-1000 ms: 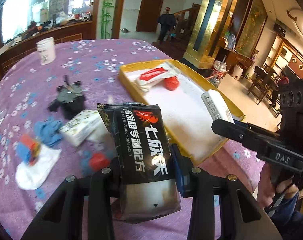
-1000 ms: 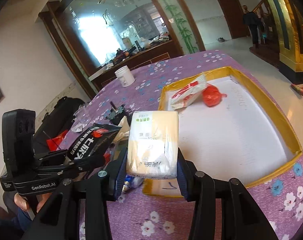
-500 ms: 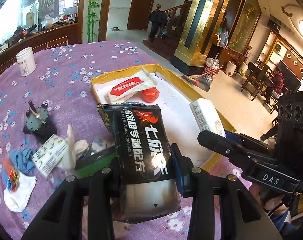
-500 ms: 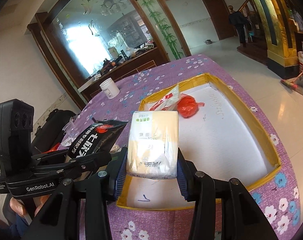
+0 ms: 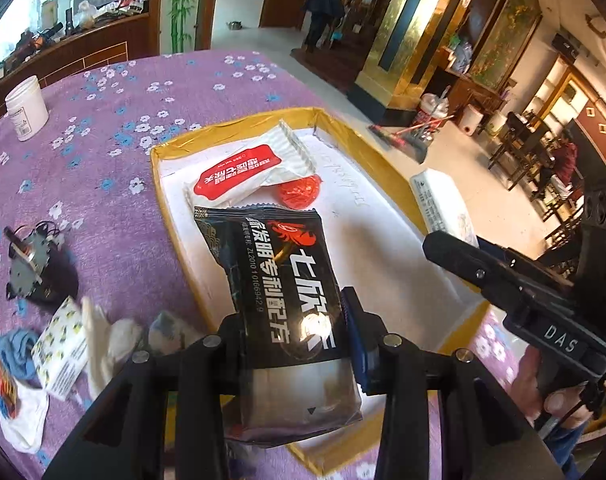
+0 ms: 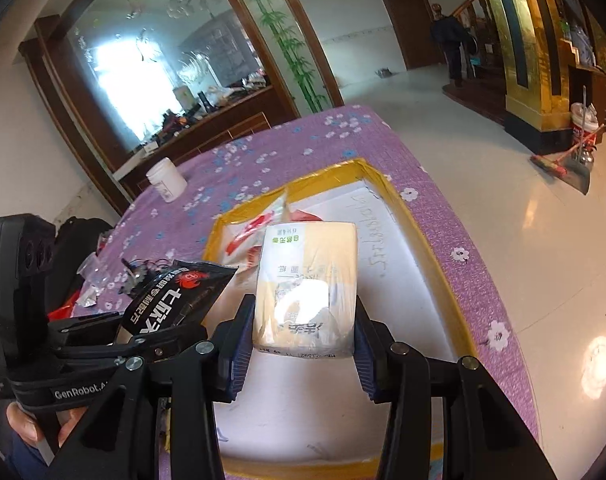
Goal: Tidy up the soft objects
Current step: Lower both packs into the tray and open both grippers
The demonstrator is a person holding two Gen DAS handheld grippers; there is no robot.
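Observation:
My left gripper (image 5: 293,336) is shut on a black seasoning packet (image 5: 279,276) with a red crayfish print, held over the near left part of the gold-rimmed white tray (image 5: 383,152). My right gripper (image 6: 303,344) is shut on a pale yellow tissue pack (image 6: 307,284), held above the tray (image 6: 435,264). In the tray lie a white pouch with a red label (image 5: 243,172) and a red ball-like wrapper (image 5: 299,192). The right gripper's tissue pack (image 5: 439,200) shows at the right of the left wrist view, the black packet (image 6: 175,292) at the left of the right wrist view.
On the purple flowered cloth (image 5: 103,168) left of the tray lie a small tissue pack (image 5: 59,352), white and blue socks (image 5: 23,412), a small motor part (image 5: 31,260) and a white jar (image 5: 25,108). The table edge drops to tiled floor (image 6: 543,220) on the right.
Both grippers have carried their packs sideways from beside the tray to over it. The loose items on the cloth have slid toward the left of the left wrist view. Both grips are unchanged.

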